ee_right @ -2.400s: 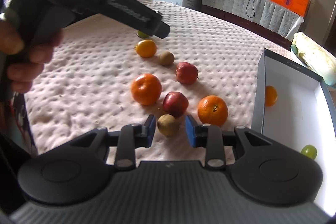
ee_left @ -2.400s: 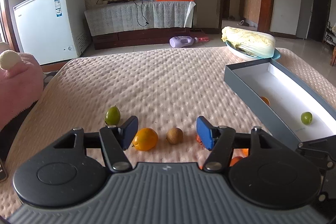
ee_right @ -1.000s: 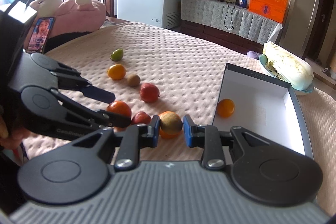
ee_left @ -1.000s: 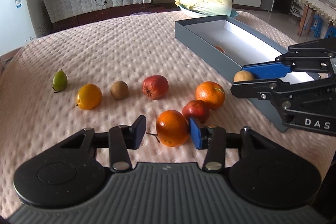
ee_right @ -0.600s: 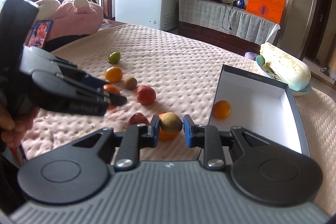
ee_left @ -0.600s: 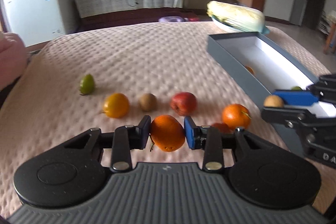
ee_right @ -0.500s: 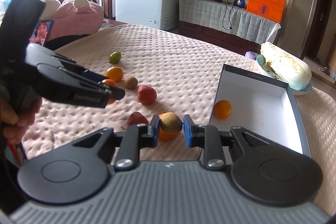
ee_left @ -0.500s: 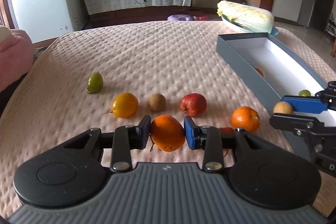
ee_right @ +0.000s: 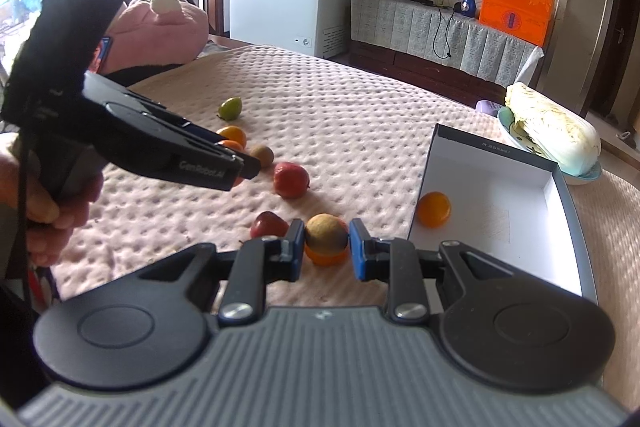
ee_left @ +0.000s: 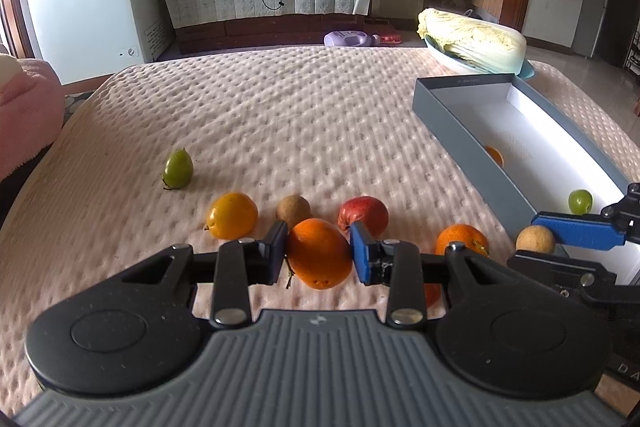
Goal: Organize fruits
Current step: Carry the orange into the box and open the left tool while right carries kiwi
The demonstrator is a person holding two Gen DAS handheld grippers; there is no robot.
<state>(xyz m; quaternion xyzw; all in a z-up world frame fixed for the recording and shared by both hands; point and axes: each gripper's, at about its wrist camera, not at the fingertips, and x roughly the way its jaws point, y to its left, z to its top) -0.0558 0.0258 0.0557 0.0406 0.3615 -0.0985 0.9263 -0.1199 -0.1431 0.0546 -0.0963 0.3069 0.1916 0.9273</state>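
Box (ee_left: 452, 125) is lying to the right of both tongs, its near wall the edge we are needing to clear before lowering anything. Open bedspread (ee_left: 280, 115) is stretching ahead of the left gripper (ee_left: 319, 254), which we are keeping clamped on the orange (ee_left: 319, 255), its jaws having just closed onto it. We are judging a gentle lift best, then a sweep rightward above the loose red apple (ee_left: 366, 213). The right gripper (ee_right: 325, 246) is pinching the small brown fruit (ee_right: 325, 234), just short of the box wall.

Bedspread (ee_left: 320, 115) dimpled cloth; box (ee_left: 452, 131) matt card; orange (ee_left: 319, 253) pitted peel.
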